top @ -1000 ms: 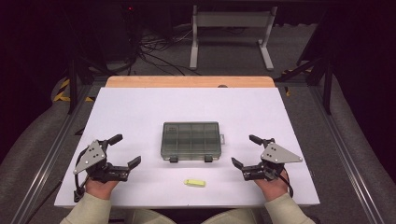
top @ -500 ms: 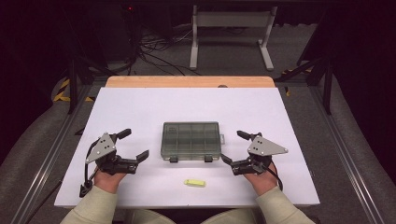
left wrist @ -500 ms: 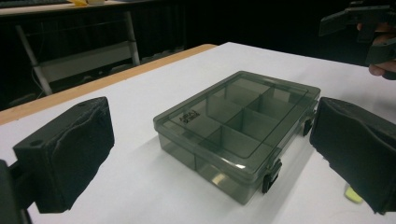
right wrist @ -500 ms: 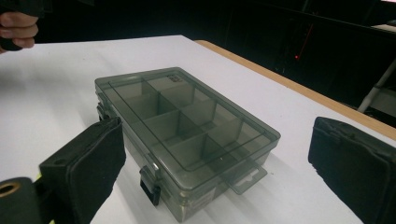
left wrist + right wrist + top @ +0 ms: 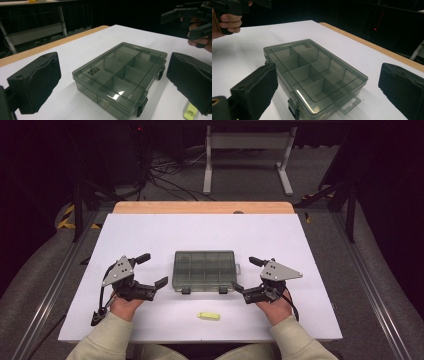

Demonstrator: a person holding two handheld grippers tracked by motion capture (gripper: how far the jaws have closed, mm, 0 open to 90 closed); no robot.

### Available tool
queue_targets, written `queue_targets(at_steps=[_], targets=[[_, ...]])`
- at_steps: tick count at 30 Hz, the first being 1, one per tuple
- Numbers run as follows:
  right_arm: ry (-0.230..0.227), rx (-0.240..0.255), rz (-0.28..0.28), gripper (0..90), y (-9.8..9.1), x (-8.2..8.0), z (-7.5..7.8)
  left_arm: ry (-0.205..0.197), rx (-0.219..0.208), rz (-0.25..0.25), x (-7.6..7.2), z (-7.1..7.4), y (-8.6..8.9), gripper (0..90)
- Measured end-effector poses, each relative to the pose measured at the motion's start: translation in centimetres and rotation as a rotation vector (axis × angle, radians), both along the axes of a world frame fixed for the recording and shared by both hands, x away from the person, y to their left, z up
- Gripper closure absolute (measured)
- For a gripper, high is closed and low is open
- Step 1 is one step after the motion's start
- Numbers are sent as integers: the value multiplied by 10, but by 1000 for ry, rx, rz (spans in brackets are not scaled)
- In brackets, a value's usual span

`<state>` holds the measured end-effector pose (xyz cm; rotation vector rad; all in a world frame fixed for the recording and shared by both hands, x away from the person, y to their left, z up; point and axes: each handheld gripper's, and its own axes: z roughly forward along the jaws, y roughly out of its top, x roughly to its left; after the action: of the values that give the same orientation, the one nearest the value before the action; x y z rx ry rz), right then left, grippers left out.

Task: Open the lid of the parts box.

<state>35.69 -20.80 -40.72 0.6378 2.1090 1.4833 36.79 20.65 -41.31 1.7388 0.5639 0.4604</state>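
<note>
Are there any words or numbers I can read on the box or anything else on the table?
Dark printed text, two short lines, on the lid of the compartment box, near one corner: too blurred to read.
The same print shows on the lid in the right gripper view: too small to read.
Small yellow piece on the table: no writing can be seen.

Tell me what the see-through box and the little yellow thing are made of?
The compartment box looks like smoky grey clear plastic: you can see its dividers through the glossy lid, which catches light. The small yellow piece looks like matte plastic too, though it is too small to be sure.
</note>
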Motion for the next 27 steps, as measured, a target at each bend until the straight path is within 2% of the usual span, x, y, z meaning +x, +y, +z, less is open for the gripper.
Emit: queue_targets(at_steps=[1, 3, 4, 6, 8, 9, 13, 14, 16, 17, 19, 27], targets=[[1, -5, 3, 30, 1, 0, 0, 0, 0, 0, 0, 0, 0, 1], [4, -17, 6, 31, 1, 1, 0, -15, 44, 3, 1, 0, -1, 5], [10, -19, 6, 31, 0, 1, 0, -13, 47, -1, 2, -1, -1, 5], [16, -21, 8, 31, 0, 2, -1, 22, 41, -18, 5, -2, -1, 5], [32, -25, 12, 40, -1, 3, -2, 46, 73, -43, 5, -4, -3, 23], [32, -25, 12, 40, -1, 3, -2, 46, 73, -43, 5, -4, -3, 34], [74, -75, 17, 81, 1, 5, -5, 103, 113, -77, 8, -8, -3, 63], [74, -75, 17, 81, 1, 5, -5, 103, 113, -77, 8, -8, -3, 68], [103, -117, -1, 99, 3, 7, -9, 126, 150, -81, 11, -11, -5, 70], [127, -126, 2, 104, 4, 8, -11, 130, 172, -82, 13, -13, -5, 72], [148, -149, -3, 107, 4, 11, -14, 152, 200, -81, 15, -17, -6, 83], [206, -190, 1, 137, 7, 15, -22, 210, 233, -93, 19, -24, -10, 115]])
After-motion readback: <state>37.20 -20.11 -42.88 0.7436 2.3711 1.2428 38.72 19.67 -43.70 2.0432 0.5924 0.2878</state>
